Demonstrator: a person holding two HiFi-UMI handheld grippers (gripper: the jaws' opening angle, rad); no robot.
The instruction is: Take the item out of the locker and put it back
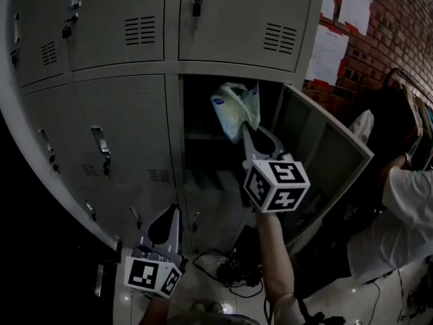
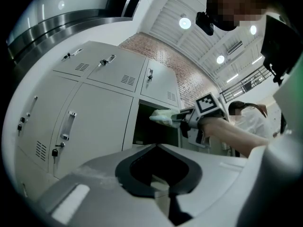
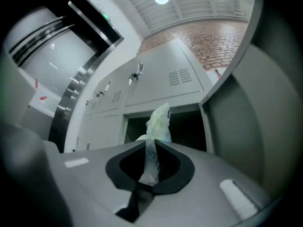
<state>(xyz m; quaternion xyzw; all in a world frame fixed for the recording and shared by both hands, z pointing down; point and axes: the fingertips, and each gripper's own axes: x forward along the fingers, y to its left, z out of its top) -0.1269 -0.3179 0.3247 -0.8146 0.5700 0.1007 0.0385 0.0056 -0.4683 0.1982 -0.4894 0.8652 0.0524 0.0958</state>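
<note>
Grey metal lockers point(image 1: 122, 39) filled the far side, with a brick wall point(image 1: 399, 19) at right. One middle locker point(image 1: 203, 161) stood open, its door point(image 1: 325, 161) swung right. The right gripper point(image 1: 252, 133) was clamped on a crumpled pale plastic bag point(image 1: 235, 107), held up at the open locker's mouth. The left gripper point(image 1: 170, 217) hung low at near left, closed and empty. Cables point(image 1: 233, 273) lay on the floor below.

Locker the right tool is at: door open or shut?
Open. The door is swung out to the right, showing the dark compartment; the right tool holds a plastic bag at the opening.
</note>
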